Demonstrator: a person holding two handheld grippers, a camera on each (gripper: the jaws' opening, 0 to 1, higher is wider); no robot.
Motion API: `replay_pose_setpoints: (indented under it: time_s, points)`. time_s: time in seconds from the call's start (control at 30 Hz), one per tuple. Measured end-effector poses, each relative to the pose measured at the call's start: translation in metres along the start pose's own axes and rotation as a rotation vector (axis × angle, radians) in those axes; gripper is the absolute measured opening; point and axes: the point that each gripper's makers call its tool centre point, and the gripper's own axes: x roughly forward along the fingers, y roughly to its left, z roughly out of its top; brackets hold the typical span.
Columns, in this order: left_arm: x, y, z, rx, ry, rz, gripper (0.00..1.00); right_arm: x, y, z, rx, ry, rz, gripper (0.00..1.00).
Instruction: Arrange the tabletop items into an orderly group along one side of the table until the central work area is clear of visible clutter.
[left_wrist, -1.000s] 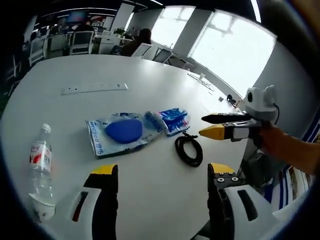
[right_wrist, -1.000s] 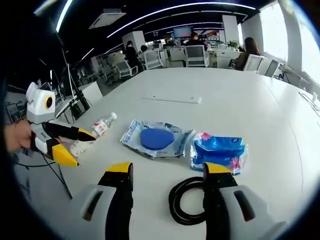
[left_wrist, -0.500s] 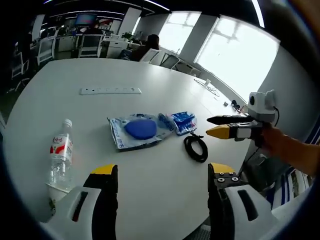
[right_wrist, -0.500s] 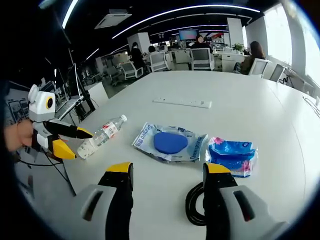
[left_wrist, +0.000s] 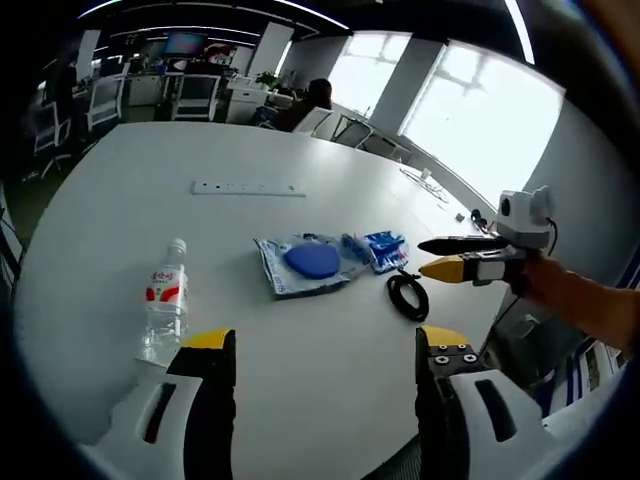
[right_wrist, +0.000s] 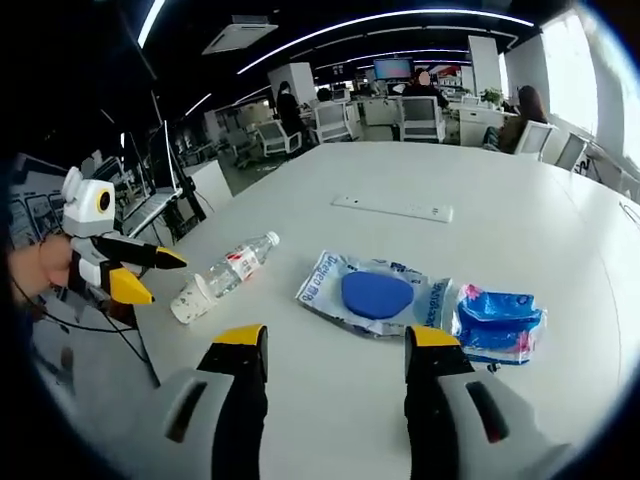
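On the white round table lie a clear water bottle on its side, a clear pouch with a blue pad, a blue tissue pack and a black coiled cable. My left gripper is open, back from the table's near edge, holding nothing. My right gripper comes in from the right beside the cable, jaws apart. In the right gripper view the bottle, pouch and tissue pack lie ahead of my open right gripper. The left gripper is open at the left.
A white power strip lies farther back on the table, also seen as the power strip. A white cup-like piece sits at the bottle's base. Office chairs and desks stand beyond the table. Bright windows are on the right.
Both cameras have pulled back from the table, so the items look smaller and farther. The cable has slipped behind my right gripper's finger. The items themselves have not moved.
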Motion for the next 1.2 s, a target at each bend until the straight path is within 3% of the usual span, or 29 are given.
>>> replay_pose_setpoints:
  time_s: [0.4, 0.83, 1.2]
  points:
    - [-0.032, 0.044, -0.003, -0.030, -0.016, 0.031, 0.74, 0.035, 0.045, 0.014, -0.006, 0.013, 0.075, 0.53]
    - [-0.060, 0.089, -0.003, -0.076, -0.041, 0.062, 0.73, 0.086, 0.092, 0.034, 0.056, 0.011, 0.193, 0.50]
    - [-0.074, 0.115, -0.003, -0.122, -0.067, 0.060, 0.74, 0.129, 0.123, 0.042, 0.038, 0.070, 0.295, 0.49]
